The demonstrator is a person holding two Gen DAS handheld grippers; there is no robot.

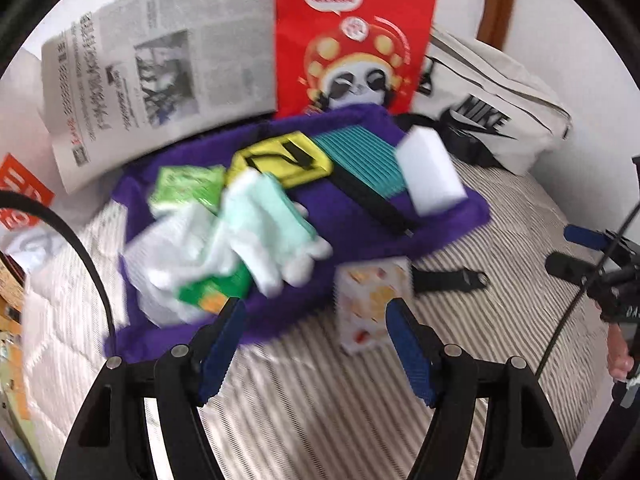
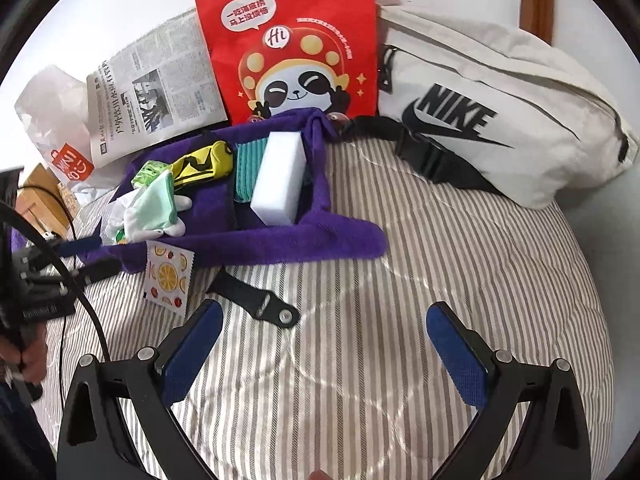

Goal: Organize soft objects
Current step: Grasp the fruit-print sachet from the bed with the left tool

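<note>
Both grippers (image 1: 316, 320) (image 2: 324, 332) agape; waist bag (image 2: 500, 120) reads NIKE.

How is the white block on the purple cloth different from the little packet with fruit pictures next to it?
The white sponge block is thick, plain and unprinted; the fruit-print packet is thin and flat, with oranges drawn on it. The block lies on the purple cloth among other items; the packet sits at the cloth's near edge, mostly on the striped bedcover. Both are white-based, and neither is held.

A towel (image 2: 280, 236) lies spread on a bed (image 2: 400, 320), holding a sponge block (image 2: 280, 178), gloves (image 2: 154, 204) and possibly packets. A paper bag (image 2: 288, 40) stands behind it, a waist bag (image 2: 500, 120) to its right.
</note>
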